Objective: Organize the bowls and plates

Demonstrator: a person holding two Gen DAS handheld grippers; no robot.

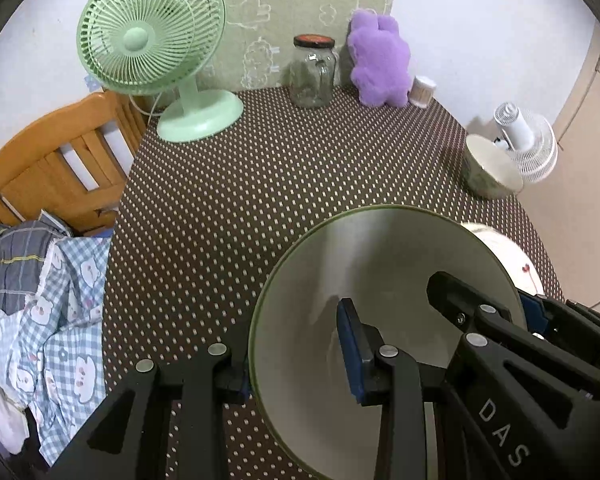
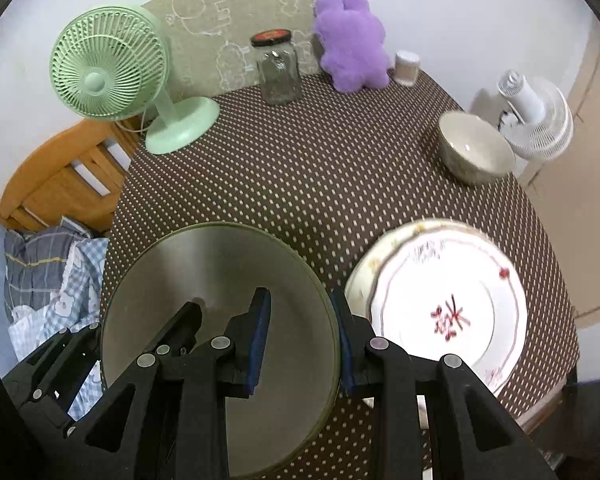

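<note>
- A large grey-green plate (image 1: 380, 320) is held above the dotted brown counter (image 1: 280, 184) by both tongs at once, one on each side of its rim.
- In the left wrist view, the left tongs (image 1: 296, 360) are seen closed on the plate's left edge: one blue pad (image 1: 350, 356) lies on the inner face, the other finger sits outside the rim.
- In the right wrist view, the right tongs (image 2: 300, 336) are seen clamped on the plate's (image 2: 220, 320) right edge, the rim passing between the two blue pads (image 2: 260, 332).
- Each pair of tongs is also visible in the other camera, gripping the far side of the plate.
- The plate appears slightly tilted, though the fisheye distortion makes this hard to judge.
- Just right of the held plate, a white plate with a red mark (image 2: 448, 308) is seen on the counter, lying on another pale plate (image 2: 364, 272) whose edge shows at its left.
- A pale bowl (image 2: 474, 148) is seen upright near the counter's right edge, well apart from the plates.
- At the back of the counter stand a green fan (image 2: 108, 68), a glass jar (image 2: 278, 68) and a purple plush toy (image 2: 352, 44).
</note>
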